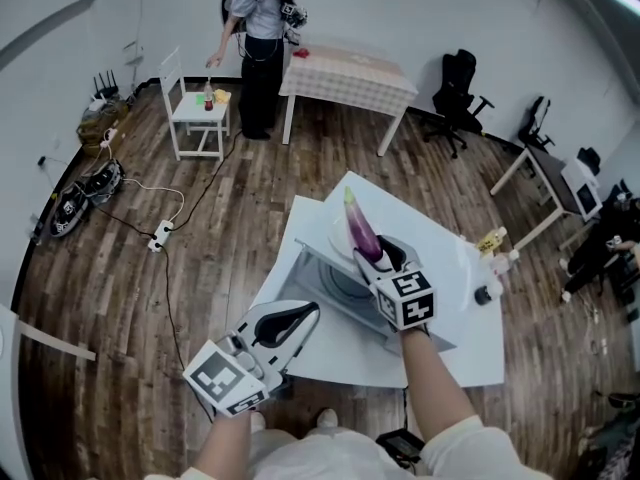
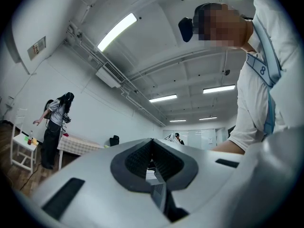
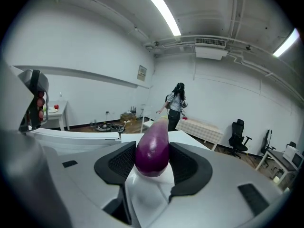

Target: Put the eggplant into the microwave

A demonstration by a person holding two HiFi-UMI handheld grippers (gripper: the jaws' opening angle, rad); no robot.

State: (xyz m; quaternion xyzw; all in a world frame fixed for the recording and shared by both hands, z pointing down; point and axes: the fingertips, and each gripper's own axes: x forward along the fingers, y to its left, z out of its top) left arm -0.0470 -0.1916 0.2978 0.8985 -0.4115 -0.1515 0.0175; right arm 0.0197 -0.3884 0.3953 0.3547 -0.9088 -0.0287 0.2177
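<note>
Nearest, the left gripper (image 1: 298, 320) is idling, jaws together on nothing. The right gripper (image 1: 386, 255) is pinching just the fat end of the eggplant (image 1: 359, 226) over the open microwave (image 1: 335, 280). Gripped so far back, it could be swinging loose and snagging the opening's edge.

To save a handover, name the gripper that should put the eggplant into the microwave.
Right. The right gripper grips the eggplant and holds it just above the open microwave. The left gripper is shut on nothing and sits off to the side, nearer the person.
</note>
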